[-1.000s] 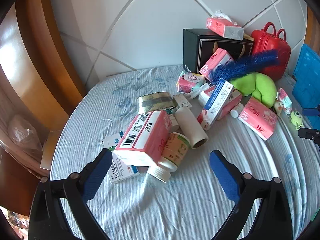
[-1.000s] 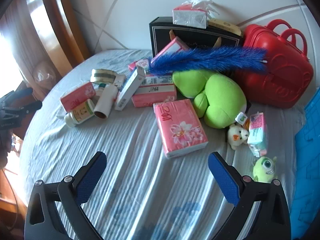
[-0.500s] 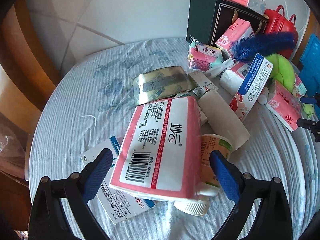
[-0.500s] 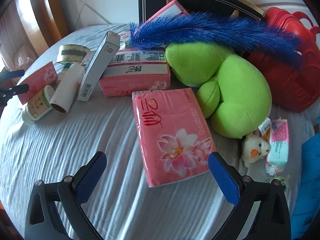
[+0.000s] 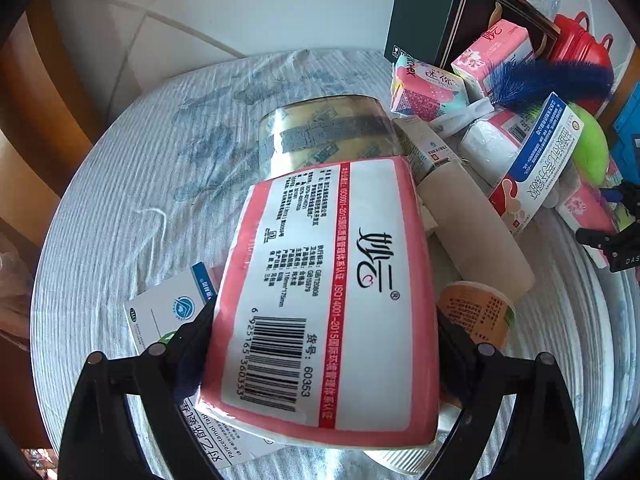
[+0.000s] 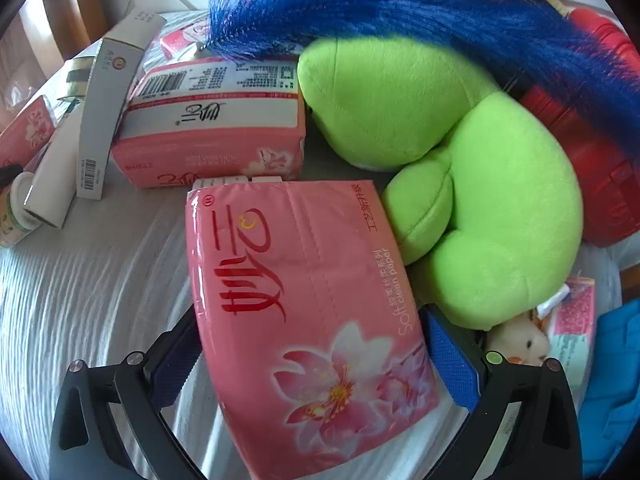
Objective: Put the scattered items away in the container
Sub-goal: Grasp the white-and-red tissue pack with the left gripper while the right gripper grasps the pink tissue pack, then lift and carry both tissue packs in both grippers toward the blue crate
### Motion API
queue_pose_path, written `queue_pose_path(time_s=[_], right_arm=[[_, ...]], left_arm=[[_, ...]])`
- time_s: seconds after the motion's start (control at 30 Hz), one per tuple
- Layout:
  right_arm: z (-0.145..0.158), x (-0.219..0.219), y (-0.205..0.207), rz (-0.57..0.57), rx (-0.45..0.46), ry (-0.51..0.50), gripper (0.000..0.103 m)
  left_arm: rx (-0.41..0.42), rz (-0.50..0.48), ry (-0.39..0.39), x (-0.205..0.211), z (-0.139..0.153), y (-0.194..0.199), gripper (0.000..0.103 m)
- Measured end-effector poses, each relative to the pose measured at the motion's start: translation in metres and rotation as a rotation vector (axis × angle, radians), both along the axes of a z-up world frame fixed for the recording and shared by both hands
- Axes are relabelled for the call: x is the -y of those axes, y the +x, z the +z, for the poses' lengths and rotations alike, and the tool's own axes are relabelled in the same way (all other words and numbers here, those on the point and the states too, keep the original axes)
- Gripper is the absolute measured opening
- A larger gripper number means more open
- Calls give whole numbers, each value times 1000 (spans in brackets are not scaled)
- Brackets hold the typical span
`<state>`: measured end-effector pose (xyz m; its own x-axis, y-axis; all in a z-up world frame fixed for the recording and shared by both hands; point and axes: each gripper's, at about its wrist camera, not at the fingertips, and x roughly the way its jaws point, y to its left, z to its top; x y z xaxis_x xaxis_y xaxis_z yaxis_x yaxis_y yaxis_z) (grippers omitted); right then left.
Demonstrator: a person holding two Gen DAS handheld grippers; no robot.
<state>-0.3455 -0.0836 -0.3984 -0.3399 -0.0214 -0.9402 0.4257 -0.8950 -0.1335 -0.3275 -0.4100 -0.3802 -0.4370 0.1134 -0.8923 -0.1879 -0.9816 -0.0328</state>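
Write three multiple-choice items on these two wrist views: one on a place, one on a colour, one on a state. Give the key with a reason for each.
1. What does the long blue feathery duster lie across?
A. the lime-green plush cushion
B. the cardboard tube
C. the striped white cloth

2. What colour is the hard case behind the cushion?
A. black
B. red
C. yellow

3. How does the pink flower-printed tissue pack sit relative to the right claw?
A. far beyond the claw
B. lifted clear of the cloth
C. between the blue-padded fingers, lying on the cloth

Key: 1 A, the blue fibres drape over the cushion's top. 2 B, the shell beside the cushion is red. 3 C, a finger stands on each side of the pack.
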Motion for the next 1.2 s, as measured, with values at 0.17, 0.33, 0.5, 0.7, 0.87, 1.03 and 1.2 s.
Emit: queue_pose_path(time_s=[0.17,0.33,0.5,0.7,0.87,1.03,1.2], right_arm=[[3,-5,3,-51,7,-38,94],[10,-6,22,-52,23,-77,92],[18,-10,44,-56,30,-102,92],[35,-21,71,-80,29,-164,92],[49,-33,91,-100,30,-205,92],[63,-28,121,-112,33,-242,92],[81,-37,148,-109,28,-276,92]], left_arm=[[-14,21,9,0,3,10,88],[-21,52,12,2,7,23,88],[-26,87,6,3,12,41,88],[-45,113,-31,-4,26,63,88],[-72,134,-48,-14,47,84,88],[-92,122,-56,-32,71,104,88],[-119,114,-55,-51,97,127,88]])
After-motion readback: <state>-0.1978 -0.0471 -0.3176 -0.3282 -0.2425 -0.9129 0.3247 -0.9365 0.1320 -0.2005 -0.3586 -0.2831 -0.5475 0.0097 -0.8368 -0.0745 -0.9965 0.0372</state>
